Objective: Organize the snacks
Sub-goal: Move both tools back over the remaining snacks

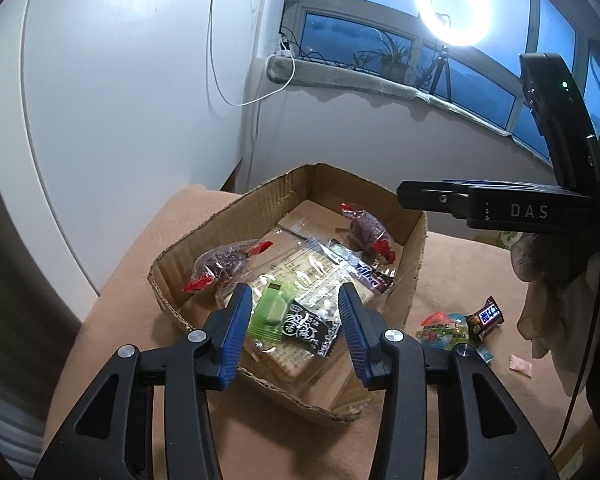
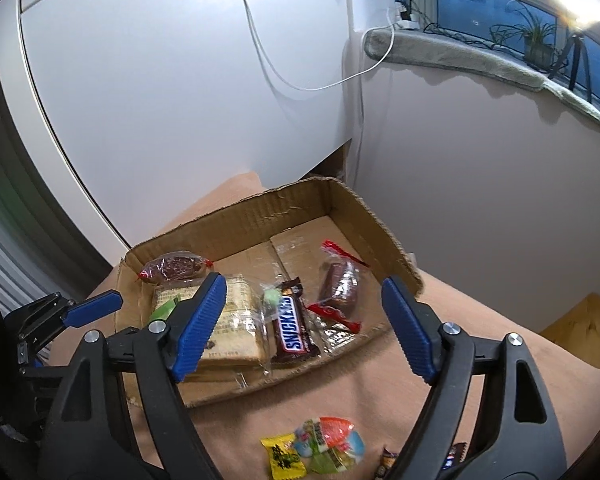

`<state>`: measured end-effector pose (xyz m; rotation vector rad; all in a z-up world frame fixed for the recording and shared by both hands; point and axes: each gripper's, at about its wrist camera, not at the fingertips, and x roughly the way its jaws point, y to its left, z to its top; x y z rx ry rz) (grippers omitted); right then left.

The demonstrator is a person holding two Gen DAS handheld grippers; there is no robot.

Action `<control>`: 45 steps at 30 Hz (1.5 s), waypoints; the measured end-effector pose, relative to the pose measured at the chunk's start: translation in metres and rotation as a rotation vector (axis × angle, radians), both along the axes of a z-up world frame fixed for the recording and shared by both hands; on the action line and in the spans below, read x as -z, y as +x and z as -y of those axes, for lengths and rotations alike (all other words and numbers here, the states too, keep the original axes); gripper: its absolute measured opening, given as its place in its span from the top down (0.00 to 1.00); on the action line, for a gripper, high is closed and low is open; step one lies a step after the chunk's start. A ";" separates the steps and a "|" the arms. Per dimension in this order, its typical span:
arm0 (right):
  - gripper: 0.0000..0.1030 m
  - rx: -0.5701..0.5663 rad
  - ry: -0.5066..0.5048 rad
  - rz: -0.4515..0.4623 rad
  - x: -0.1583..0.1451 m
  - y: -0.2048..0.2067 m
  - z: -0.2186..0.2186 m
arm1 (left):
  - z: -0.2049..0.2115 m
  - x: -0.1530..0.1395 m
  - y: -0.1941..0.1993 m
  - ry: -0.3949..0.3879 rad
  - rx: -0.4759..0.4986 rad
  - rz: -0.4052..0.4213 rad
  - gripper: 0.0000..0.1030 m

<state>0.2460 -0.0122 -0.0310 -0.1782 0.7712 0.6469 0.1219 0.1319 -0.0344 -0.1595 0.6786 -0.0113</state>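
A shallow cardboard box (image 1: 284, 196) (image 2: 236, 216) sits on a tan cloth. It holds cracker packs (image 2: 236, 320), a Snickers bar (image 2: 292, 328), two red-ended dark sweets (image 1: 224, 264) (image 1: 368, 232), a green candy (image 1: 272, 308) and a black packet (image 1: 308, 326). My left gripper (image 1: 292, 328) is open and empty just above the box's near edge. My right gripper (image 2: 300, 328) is open and empty above the box; it shows in the left wrist view (image 1: 428, 196). Loose snacks lie on the cloth: a small Snickers (image 1: 486, 316), a colourful jelly pack (image 2: 332, 440) and a yellow candy (image 2: 282, 458).
White wall panels stand behind the box. A window sill with plants (image 1: 392, 60) and a ring light (image 1: 454, 8) lies at the back right. A white cable (image 2: 300, 80) hangs down the wall. A small pink sachet (image 1: 520, 365) lies on the cloth.
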 end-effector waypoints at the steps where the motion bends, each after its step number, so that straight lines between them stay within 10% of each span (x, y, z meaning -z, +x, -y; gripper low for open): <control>1: 0.20 0.004 0.003 0.002 -0.002 -0.001 0.004 | 0.001 -0.001 -0.001 -0.003 0.002 0.002 0.58; 20: 0.20 0.097 0.050 0.032 -0.026 -0.052 0.126 | 0.055 -0.011 -0.020 -0.008 0.113 0.020 0.58; 45: 0.20 0.123 -0.112 -0.068 0.067 -0.108 0.204 | 0.133 0.052 -0.005 -0.001 0.234 -0.171 0.58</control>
